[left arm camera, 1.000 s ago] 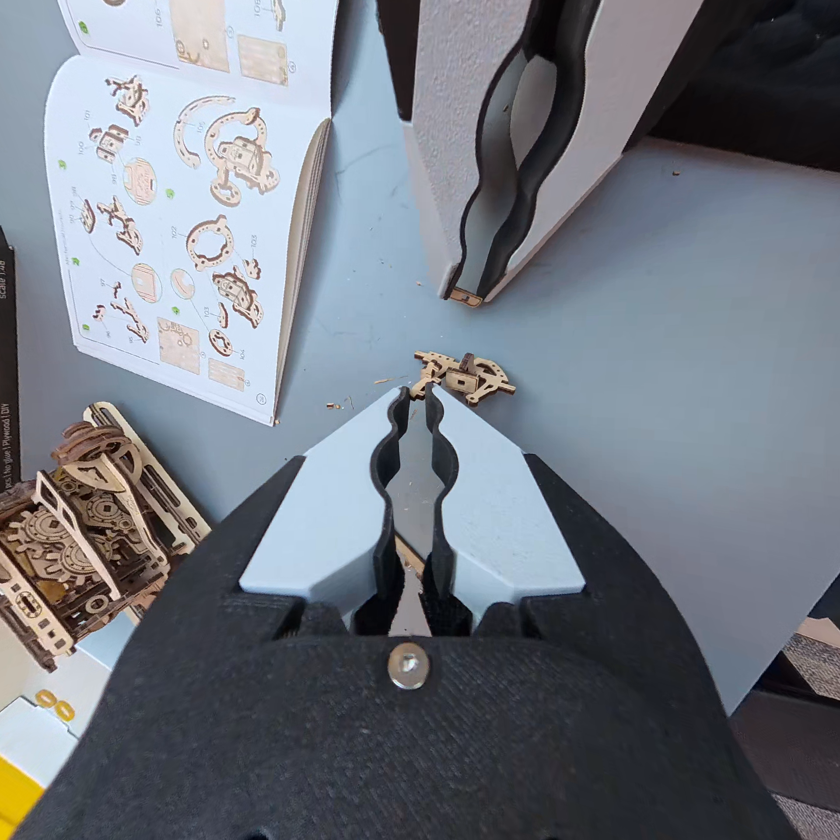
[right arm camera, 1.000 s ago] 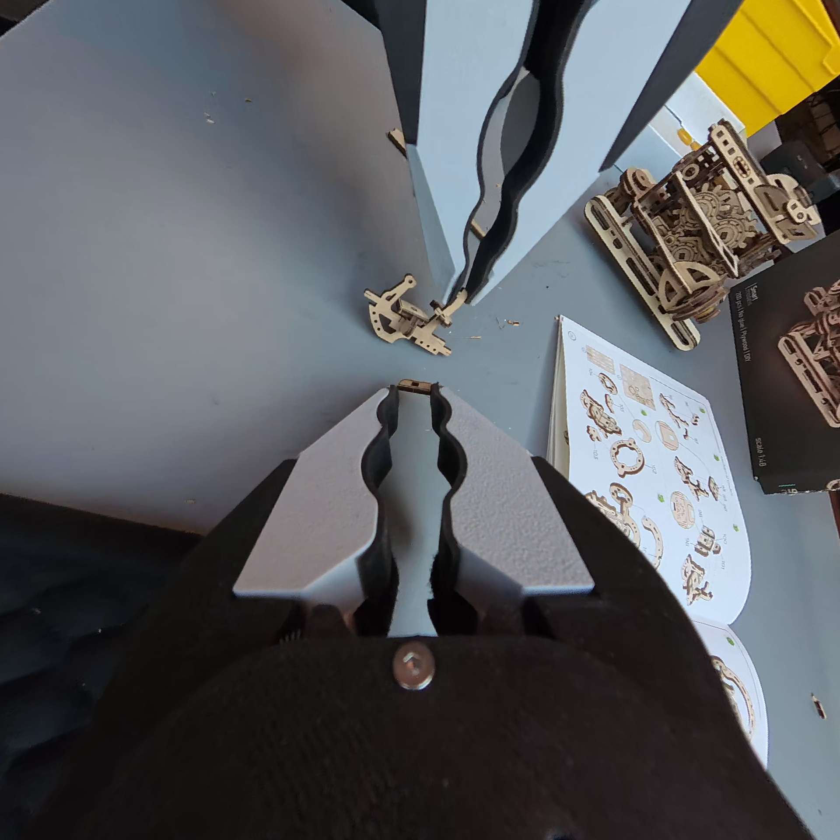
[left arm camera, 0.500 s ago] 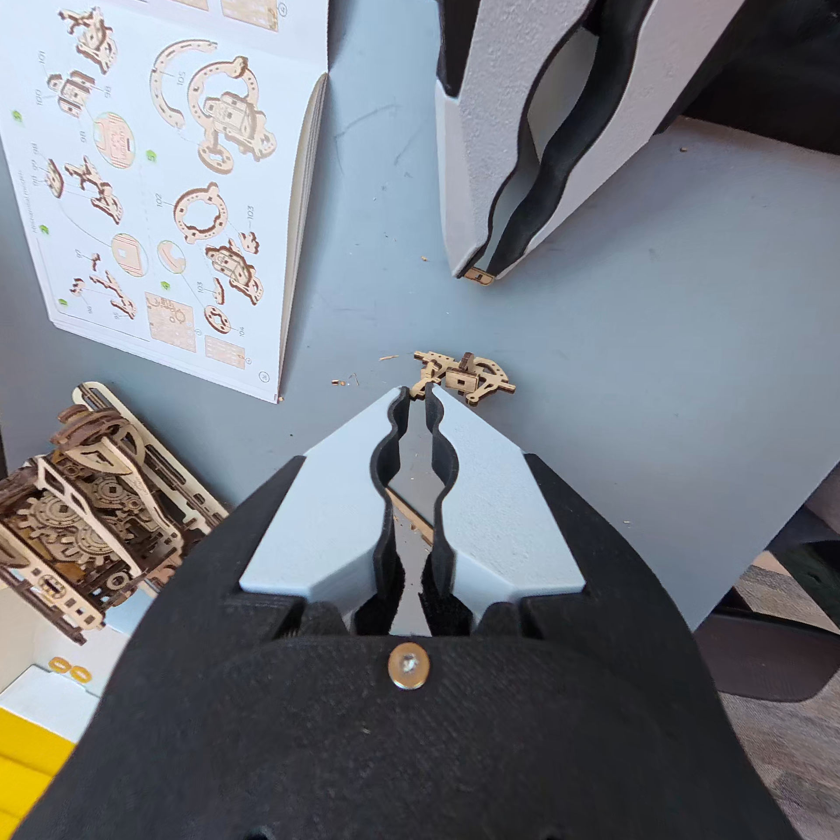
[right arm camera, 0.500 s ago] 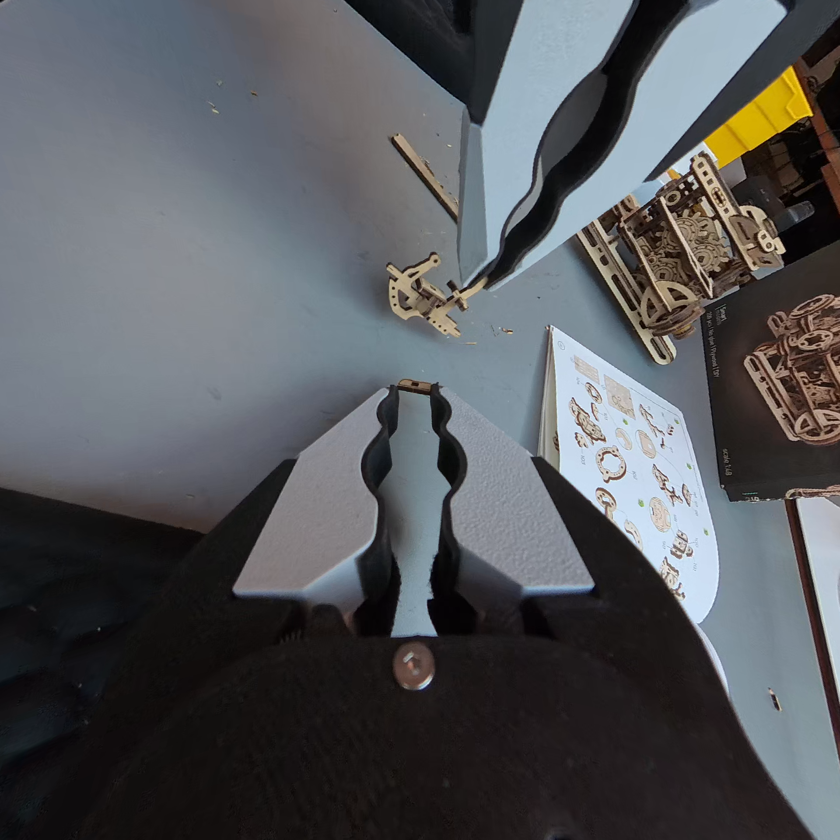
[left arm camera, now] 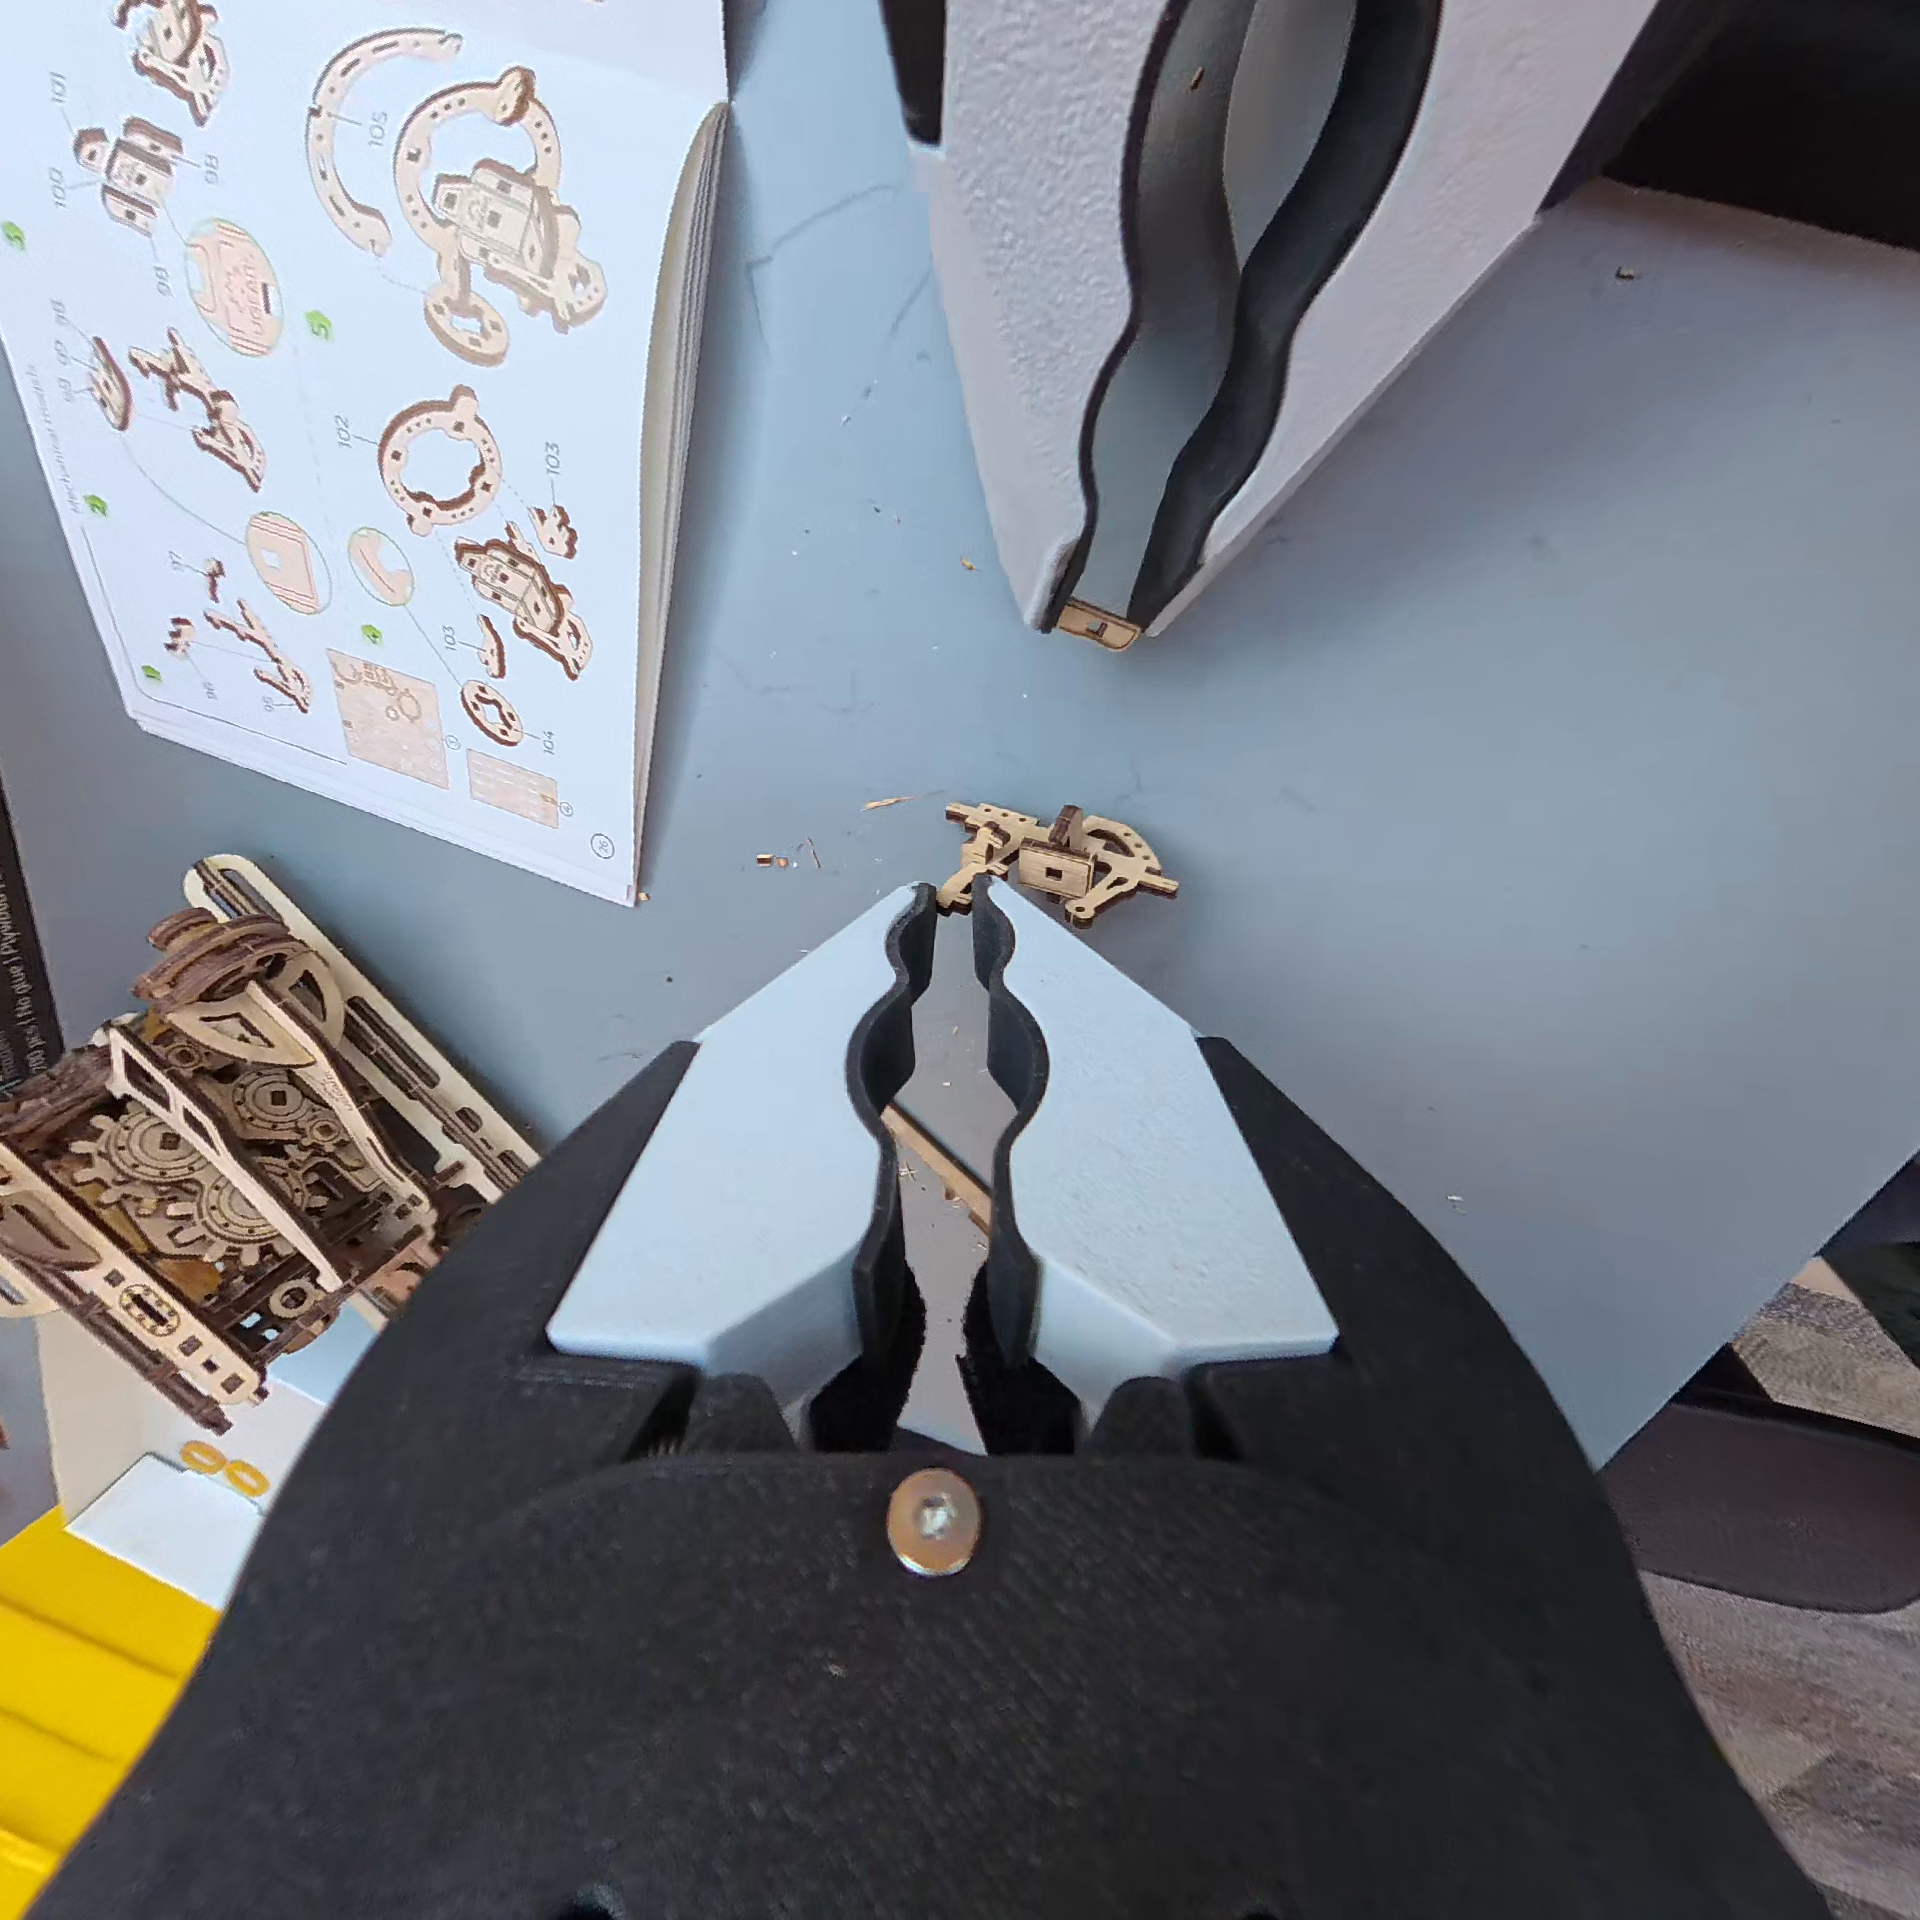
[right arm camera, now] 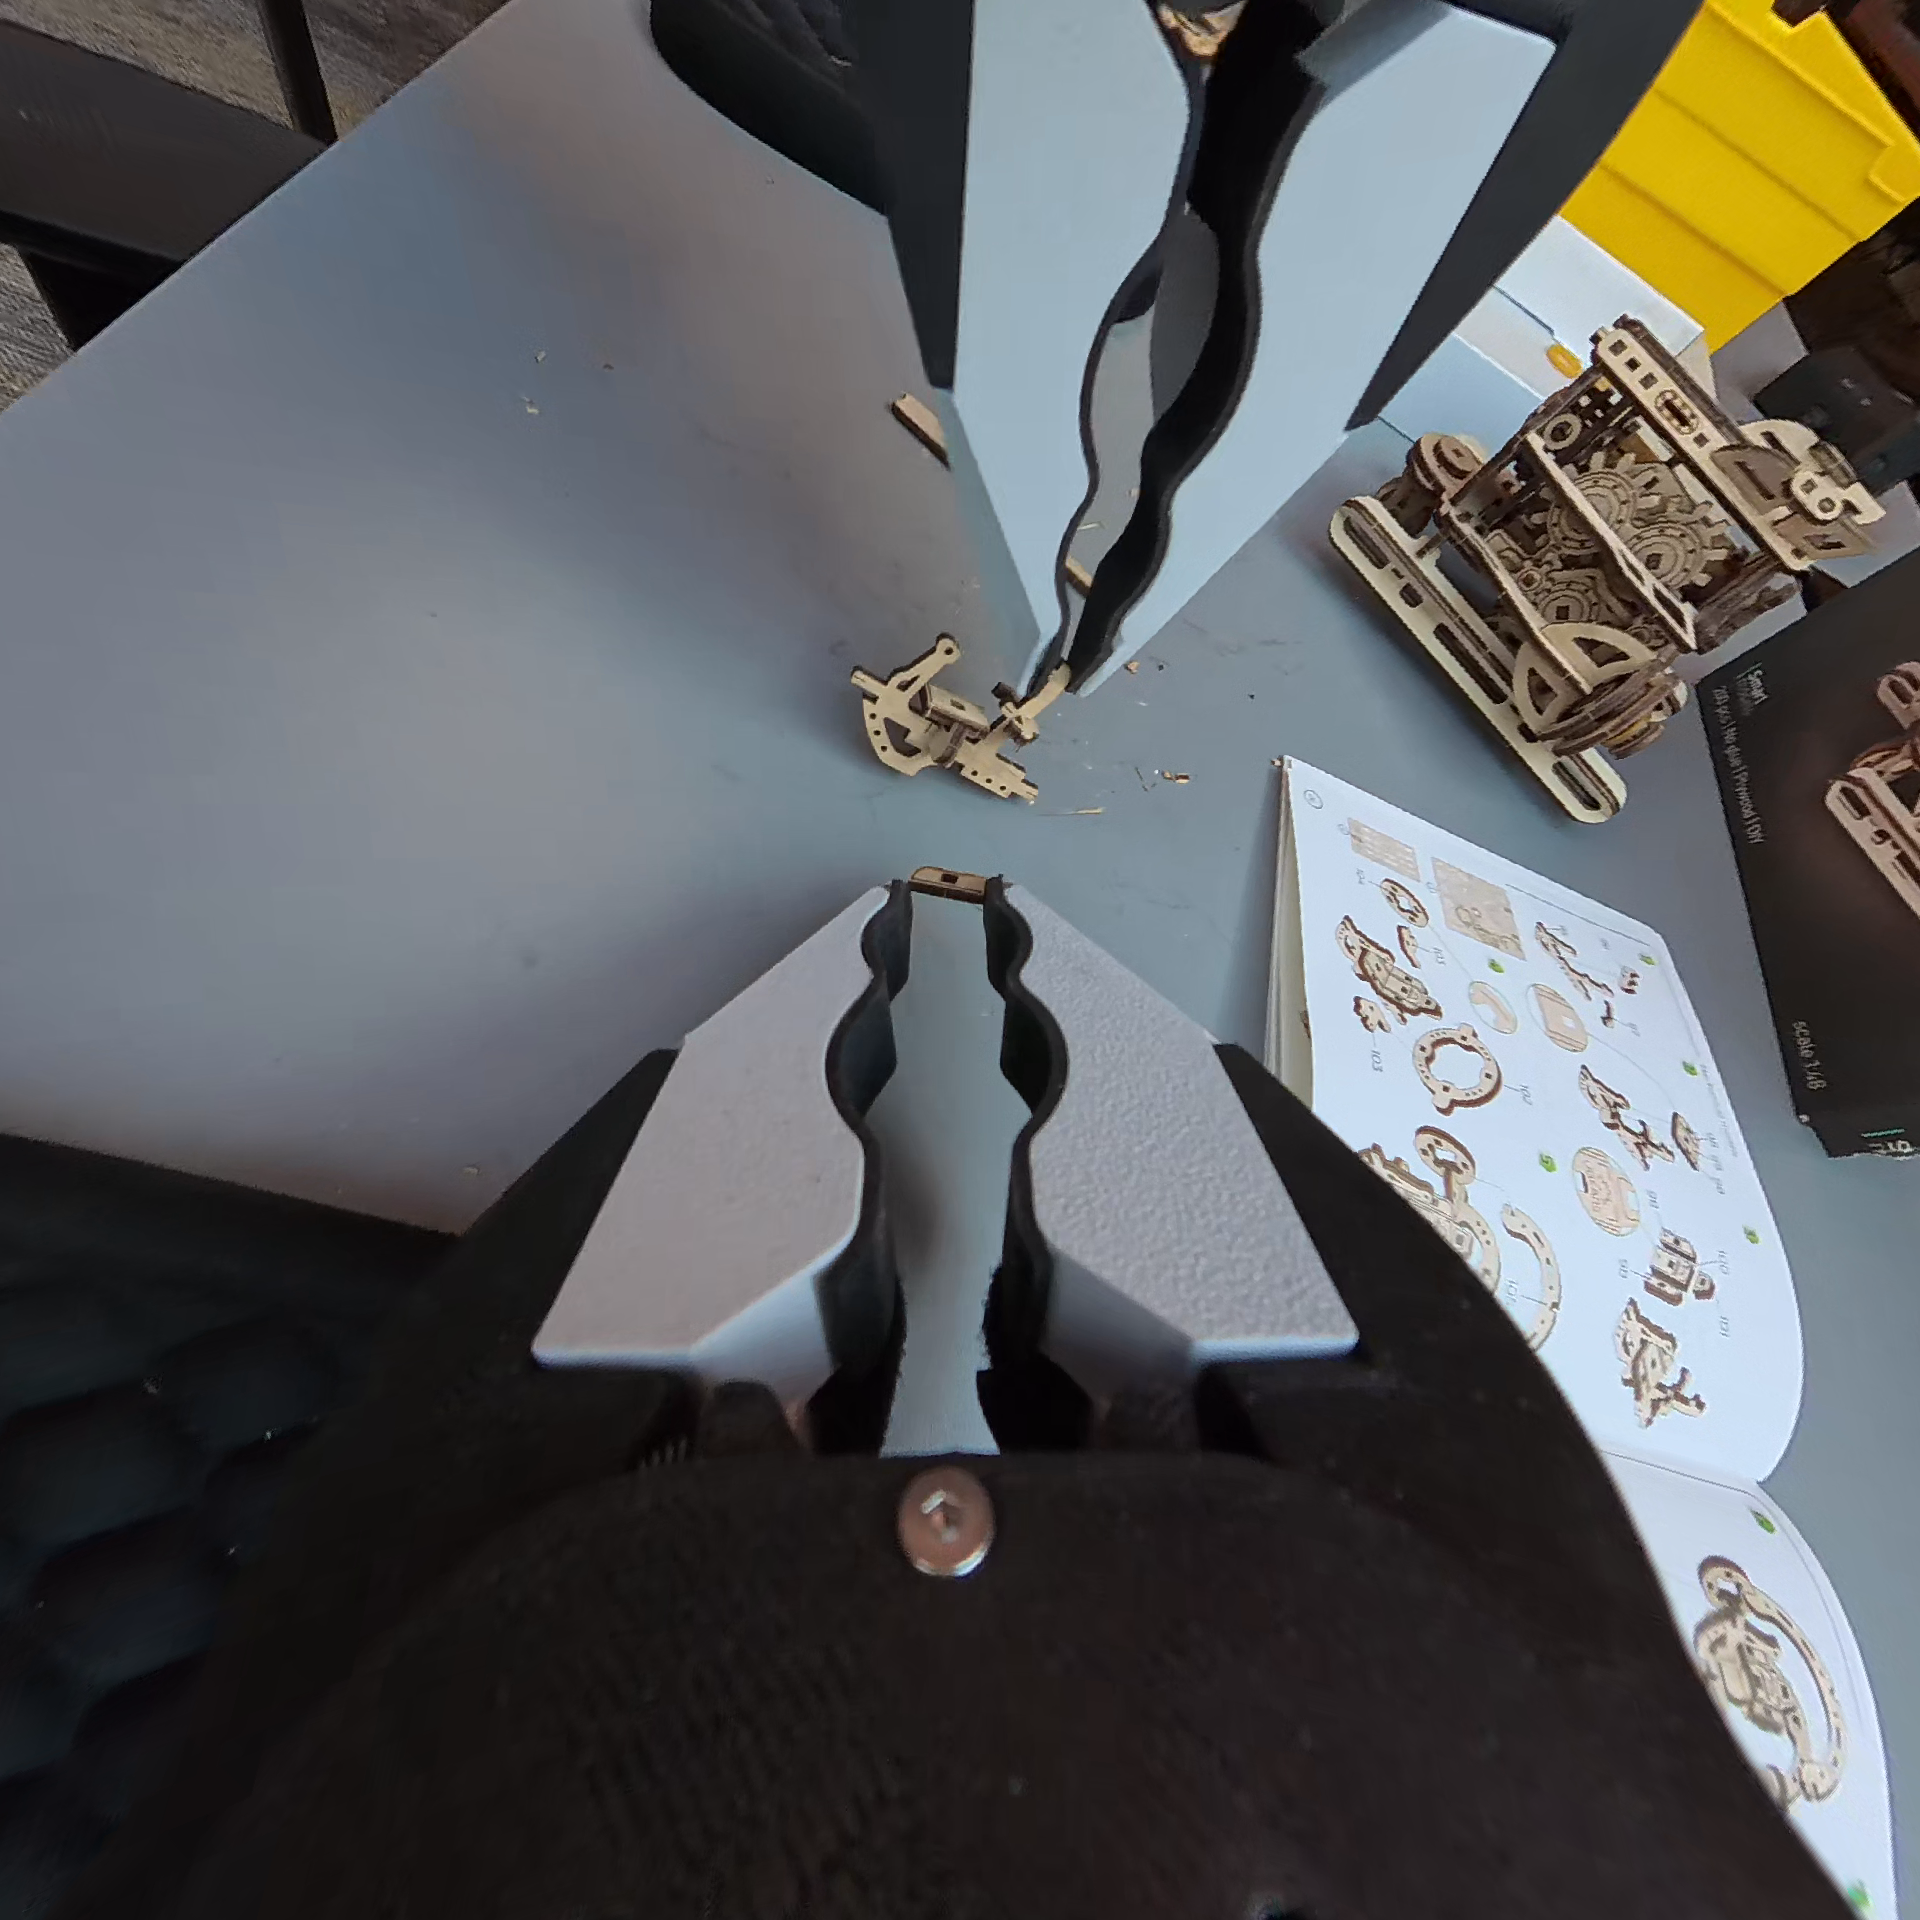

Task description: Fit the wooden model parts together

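Subassembly (left arm camera: 1060,860) mid-frame, thin, brittle, left gripper (left arm camera: 954,906) pinching its end | right gripper (right arm camera: 951,885) clamps small piece (right arm camera: 948,883) | grip solid hub

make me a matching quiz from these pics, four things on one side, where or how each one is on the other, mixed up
Things:
1. small flat piece
2. sub-assembly
3. booklet
4. big model

States:
A. lies open on the table
B. pinched at the right gripper's tips
C. stands by the black box, untouched
D. on the table, one end between the left gripper's tips

Pairs: 1-B, 2-D, 3-A, 4-C
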Demonstrator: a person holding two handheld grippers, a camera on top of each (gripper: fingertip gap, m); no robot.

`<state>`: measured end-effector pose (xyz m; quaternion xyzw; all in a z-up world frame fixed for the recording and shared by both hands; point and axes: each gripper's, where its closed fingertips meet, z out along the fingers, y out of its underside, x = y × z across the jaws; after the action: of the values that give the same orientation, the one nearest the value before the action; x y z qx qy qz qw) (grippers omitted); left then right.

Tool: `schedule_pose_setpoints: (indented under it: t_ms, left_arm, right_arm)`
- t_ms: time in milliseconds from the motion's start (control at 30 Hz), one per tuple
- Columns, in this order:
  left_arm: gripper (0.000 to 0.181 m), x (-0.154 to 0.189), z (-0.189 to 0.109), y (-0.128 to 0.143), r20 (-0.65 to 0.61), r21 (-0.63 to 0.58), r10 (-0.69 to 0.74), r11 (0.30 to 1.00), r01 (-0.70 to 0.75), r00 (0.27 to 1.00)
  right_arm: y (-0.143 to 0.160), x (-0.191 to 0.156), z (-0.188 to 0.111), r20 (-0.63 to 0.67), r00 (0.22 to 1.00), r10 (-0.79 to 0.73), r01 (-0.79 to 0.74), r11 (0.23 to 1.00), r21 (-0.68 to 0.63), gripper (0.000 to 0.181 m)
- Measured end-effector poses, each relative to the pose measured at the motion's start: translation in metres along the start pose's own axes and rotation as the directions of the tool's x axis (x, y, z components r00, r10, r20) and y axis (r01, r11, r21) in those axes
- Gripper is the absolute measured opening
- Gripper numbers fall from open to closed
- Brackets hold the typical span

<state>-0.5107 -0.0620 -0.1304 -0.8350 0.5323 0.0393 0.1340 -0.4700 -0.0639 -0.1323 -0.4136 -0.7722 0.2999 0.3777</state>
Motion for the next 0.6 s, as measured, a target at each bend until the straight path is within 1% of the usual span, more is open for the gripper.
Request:
schedule_pose_setpoints:
  t_ms: [133,233,400,467,600]
  left_arm:
    - [0.004,-0.004,-0.001,0.0,0.032,-0.07,0.059,0.996,-0.057,0.998]
    - [0.004,-0.007,-0.002,-0.003,0.049,-0.126,0.116,0.986,-0.109,0.992]
    - [0.004,-0.008,-0.002,-0.009,0.049,-0.217,0.199,0.959,-0.184,0.979]
    - [0.004,-0.007,0.0,-0.011,0.044,-0.249,0.229,0.945,-0.211,0.972]
    - [0.004,-0.008,0.004,-0.015,0.048,-0.306,0.275,0.919,-0.248,0.96]
  right_arm:
    - [-0.001,0.003,0.0,0.023,0.998,0.06,-0.061,0.998,0.019,0.013]
    - [0.001,0.009,-0.002,0.036,0.988,0.15,-0.152,0.988,0.03,0.013]
    - [0.003,0.025,-0.011,0.08,0.937,0.341,-0.347,0.935,0.076,0.013]
    - [0.004,0.032,-0.017,0.079,0.919,0.386,-0.392,0.915,0.099,0.012]
    - [0.015,0.046,-0.028,0.052,0.895,0.442,-0.445,0.891,0.087,0.013]
